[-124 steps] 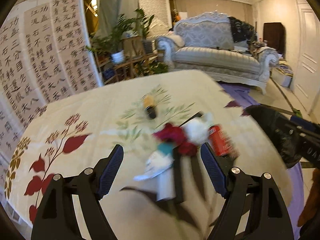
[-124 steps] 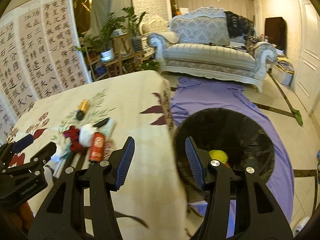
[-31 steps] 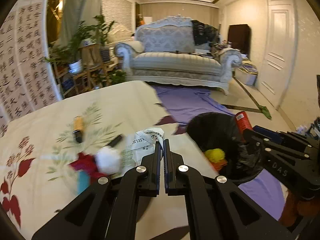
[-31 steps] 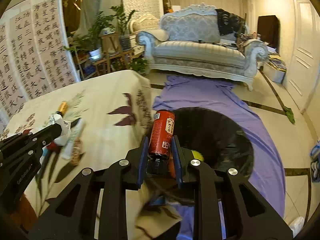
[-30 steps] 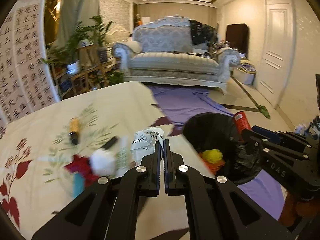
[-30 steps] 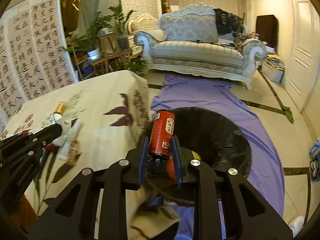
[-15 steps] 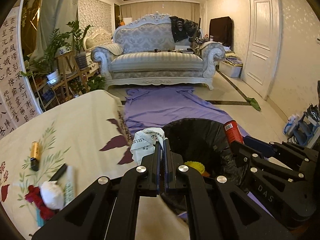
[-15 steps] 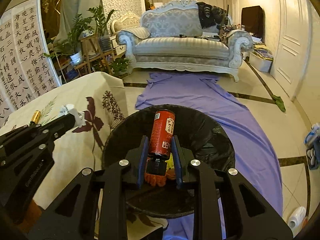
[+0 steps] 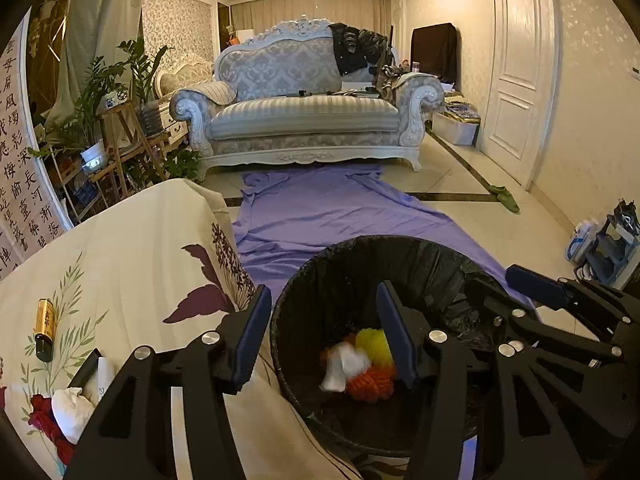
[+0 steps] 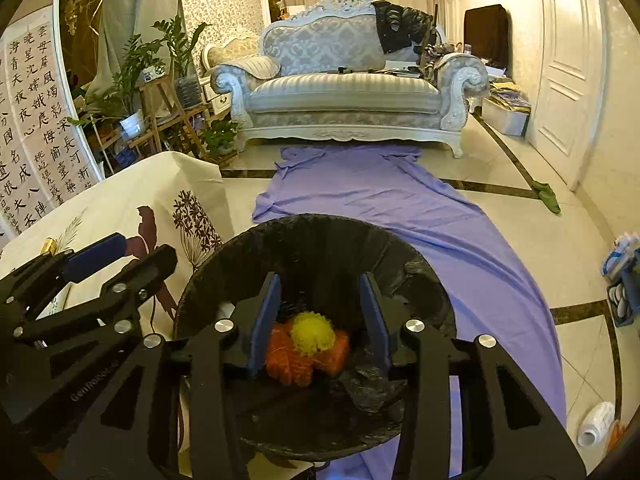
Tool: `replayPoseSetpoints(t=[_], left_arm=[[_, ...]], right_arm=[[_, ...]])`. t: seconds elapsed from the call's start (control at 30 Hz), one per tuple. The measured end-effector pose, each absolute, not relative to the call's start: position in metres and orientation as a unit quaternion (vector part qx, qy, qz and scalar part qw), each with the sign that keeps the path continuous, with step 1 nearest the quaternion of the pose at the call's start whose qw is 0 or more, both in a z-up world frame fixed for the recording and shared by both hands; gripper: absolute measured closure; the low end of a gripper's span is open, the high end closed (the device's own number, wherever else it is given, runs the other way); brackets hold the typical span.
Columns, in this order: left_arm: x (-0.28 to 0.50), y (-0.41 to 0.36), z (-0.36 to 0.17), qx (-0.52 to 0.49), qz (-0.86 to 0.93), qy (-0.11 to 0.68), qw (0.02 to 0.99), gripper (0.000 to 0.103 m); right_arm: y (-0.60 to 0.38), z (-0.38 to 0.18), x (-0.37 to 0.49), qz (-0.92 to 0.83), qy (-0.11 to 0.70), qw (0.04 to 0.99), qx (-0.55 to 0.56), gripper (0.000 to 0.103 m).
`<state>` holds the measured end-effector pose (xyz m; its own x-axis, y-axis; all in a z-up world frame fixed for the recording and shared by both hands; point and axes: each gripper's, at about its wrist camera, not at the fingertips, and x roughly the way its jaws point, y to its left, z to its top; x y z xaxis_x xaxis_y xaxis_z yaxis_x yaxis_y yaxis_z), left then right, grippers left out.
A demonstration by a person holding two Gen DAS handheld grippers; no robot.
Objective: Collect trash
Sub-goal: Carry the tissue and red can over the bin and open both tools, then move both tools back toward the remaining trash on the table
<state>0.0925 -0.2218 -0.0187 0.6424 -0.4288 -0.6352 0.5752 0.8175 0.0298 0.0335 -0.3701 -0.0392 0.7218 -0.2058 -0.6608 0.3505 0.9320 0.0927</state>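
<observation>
black plastic lines the round trash bin (image 9: 420, 256), which stands on the floor just off the table's right edge, low enough that anything let go above it falls in. both grippers hang over its mouth for that reason. the left gripper (image 9: 320, 332) has its blue-padded jaws opening, with nothing between them; a crumpled white paper wad (image 9: 340, 364) lies in the bin beside a yellow fuzzy ball (image 9: 372, 340) and a bunch of orange yarn (image 9: 372, 384). the right gripper (image 10: 320, 316) sits centred over the bin, its jaws also opening and empty; past its pads the same yellow ball and orange yarn show at the bottom. no red can is visible in either view, so i cannot tell whether it is in the bin.

the job is not finished, judging by what lies on the cream floral tablecloth (image 9: 132, 248): a gold-and-black lighter-shaped cylinder (image 9: 44, 328) near the left edge, and close to the near-left corner a heap with a white tissue ball (image 9: 72, 406), red crumpled scraps (image 9: 44, 420) and a dark stick-like piece (image 9: 86, 368) touching one another. they sit well apart from the bin, so the likely next move is a reach back across the table with the jaws spread wide.
</observation>
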Motion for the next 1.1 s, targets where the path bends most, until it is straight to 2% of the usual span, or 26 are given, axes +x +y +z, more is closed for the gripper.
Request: replayPoseSetpoints(t=[0.33, 0.4, 0.57, 0.67, 0.77, 1.1], left_arm=[[0.093, -0.204, -0.014, 0.102, -0.257, 0.324, 0.905, 0.041], [0.092, -0.197, -0.010, 0.096, -0.250, 0.323, 0.908, 0.040], [0.088, -0.173, -0.002, 0.088, -0.227, 0.323, 0.915, 0.033], [0.084, -0.152, 0.004, 0.081, -0.211, 0.321, 0.920, 0.032], [0.079, -0.133, 0.008, 0.083, -0.188, 0.317, 0.926, 0.029], [0.062, -0.049, 0.010, 0.069, -0.119, 0.322, 0.937, 0.027]], right_arm=[[-0.365, -0.038, 0.030, -0.158, 0.348, 0.918, 0.102, 0.060], [-0.361, -0.037, 0.030, -0.155, 0.348, 0.919, 0.099, 0.053], [-0.343, -0.033, 0.029, -0.141, 0.347, 0.923, 0.092, 0.052], [-0.328, -0.029, 0.029, -0.128, 0.346, 0.925, 0.088, 0.051], [-0.313, -0.025, 0.030, -0.114, 0.343, 0.929, 0.084, 0.043], [-0.260, -0.014, 0.030, -0.063, 0.341, 0.935, 0.071, 0.042]])
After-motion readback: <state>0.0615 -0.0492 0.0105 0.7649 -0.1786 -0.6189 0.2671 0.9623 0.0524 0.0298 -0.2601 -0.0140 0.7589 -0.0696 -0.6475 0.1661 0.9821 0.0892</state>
